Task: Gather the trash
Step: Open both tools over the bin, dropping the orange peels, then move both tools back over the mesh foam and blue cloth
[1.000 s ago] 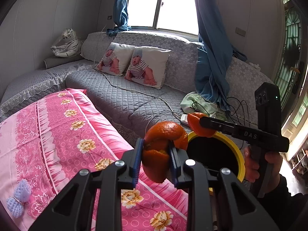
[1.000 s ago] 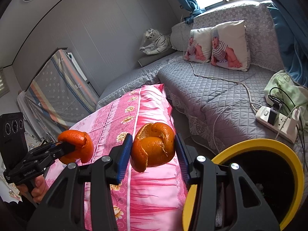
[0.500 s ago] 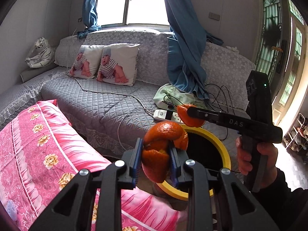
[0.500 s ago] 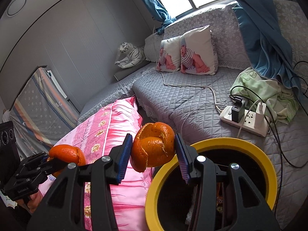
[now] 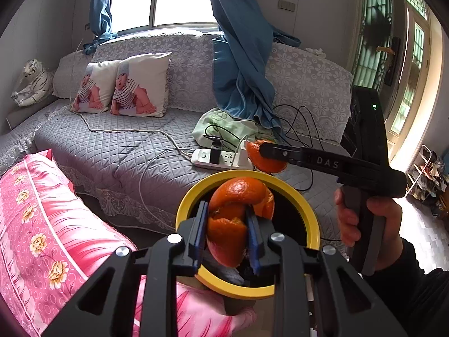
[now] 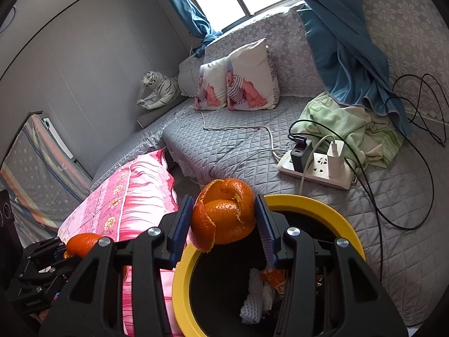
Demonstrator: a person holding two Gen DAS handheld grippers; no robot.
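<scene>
My left gripper (image 5: 227,236) is shut on a curled orange peel (image 5: 238,216) and holds it over the near side of a yellow-rimmed black bin (image 5: 294,193). My right gripper (image 6: 224,224) is shut on another orange peel (image 6: 224,210), above the bin's far left rim (image 6: 322,205). In the left wrist view the right gripper (image 5: 252,151) shows just beyond the bin's far rim with its peel (image 5: 263,160). In the right wrist view the left gripper (image 6: 64,250) shows at lower left with its peel (image 6: 81,244). White netting and wrappers (image 6: 255,295) lie inside the bin.
A pink flowered quilt (image 5: 42,224) lies left of the bin. Behind it runs a grey quilted sofa (image 5: 112,146) with a white power strip (image 6: 317,168), black cables (image 6: 407,191), a green cloth (image 6: 350,123), two baby-print pillows (image 5: 126,84) and a hanging blue curtain (image 5: 241,56).
Both grippers moved right from over the pink quilt to the bin, each still holding its peel. The bin now sits directly under them.
</scene>
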